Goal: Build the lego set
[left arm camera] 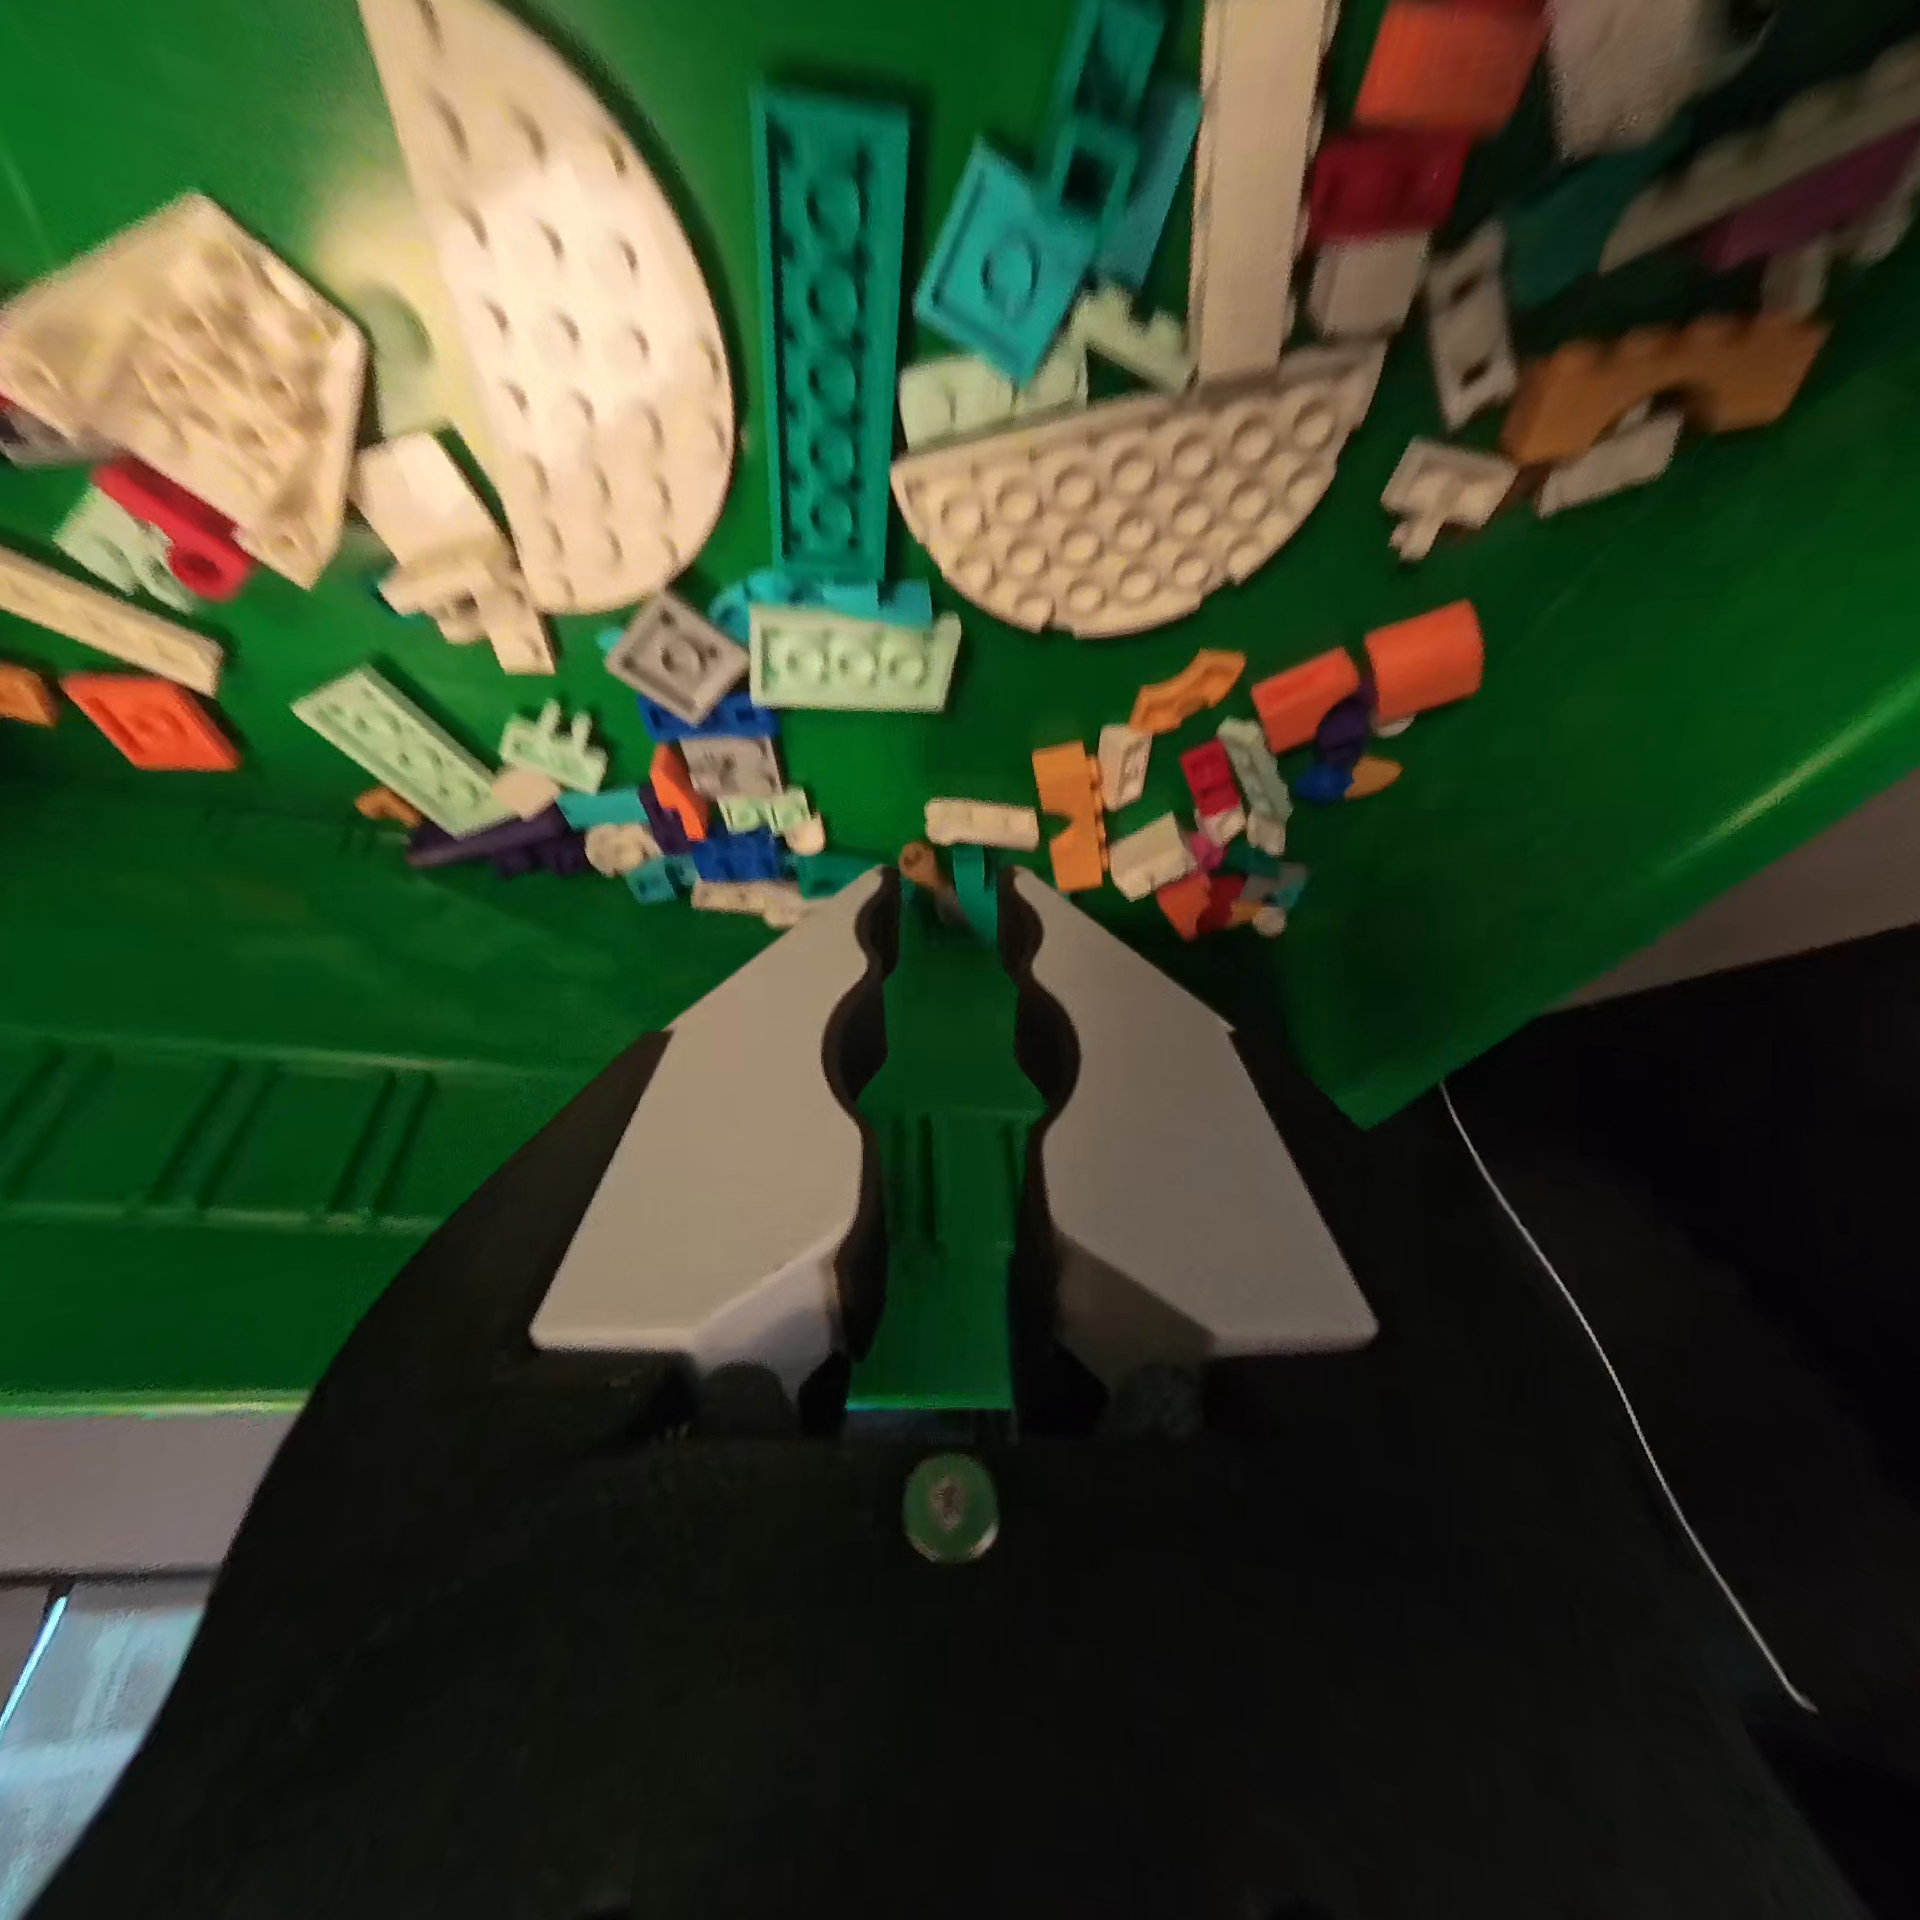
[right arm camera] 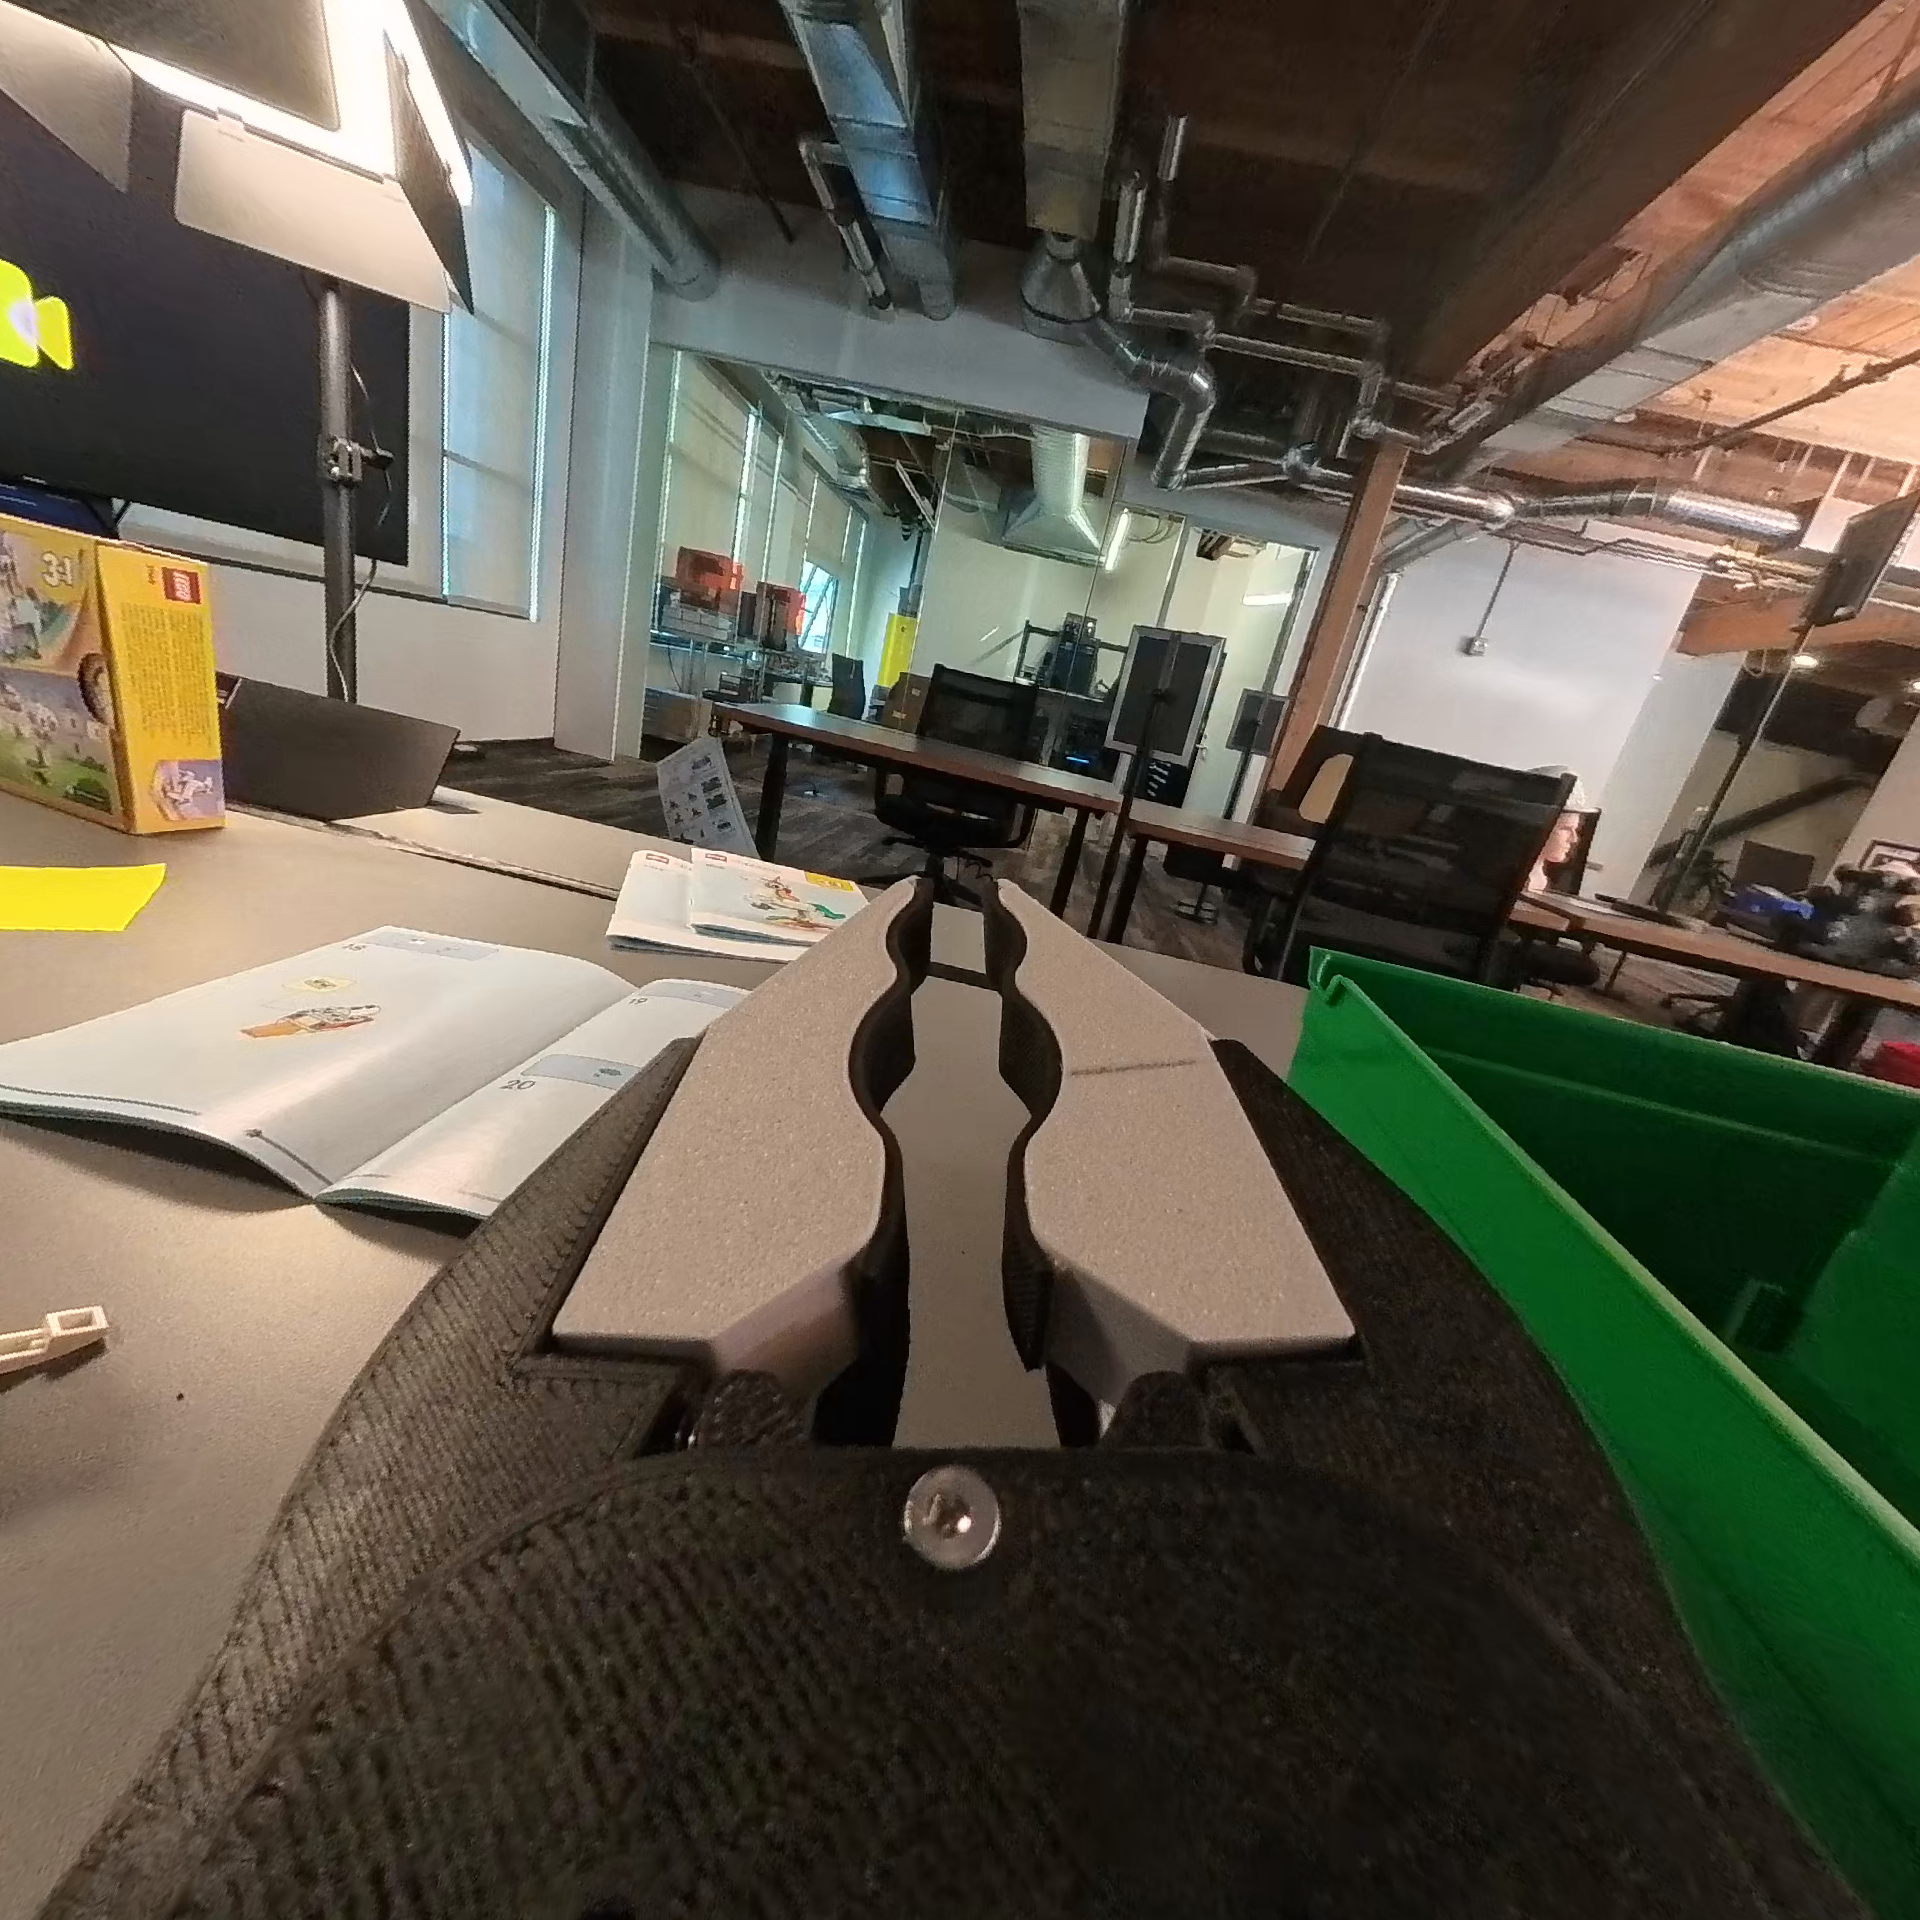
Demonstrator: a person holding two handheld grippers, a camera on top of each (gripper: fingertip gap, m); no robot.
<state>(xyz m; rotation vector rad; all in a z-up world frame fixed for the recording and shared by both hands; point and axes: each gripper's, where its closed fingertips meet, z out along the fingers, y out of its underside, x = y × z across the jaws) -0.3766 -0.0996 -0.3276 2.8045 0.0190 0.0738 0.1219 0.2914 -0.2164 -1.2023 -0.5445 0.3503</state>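
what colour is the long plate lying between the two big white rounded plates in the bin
Teal: the long plate with two rows of studs. It shows best in the left wrist view.

The left gripper (left arm camera: 948, 883) points up the centre of its frame from a black body filling the bottom. Its two grey fingers (left arm camera: 727, 1122) converge toward the tips, with a narrow gap between the tips and a small teal piece seen between them; whether they pinch it cannot be told through the blur. The right gripper (right arm camera: 956, 896) lies nearly level, its grey fingers (right arm camera: 748, 1143) likewise narrowly parted, nothing between them.
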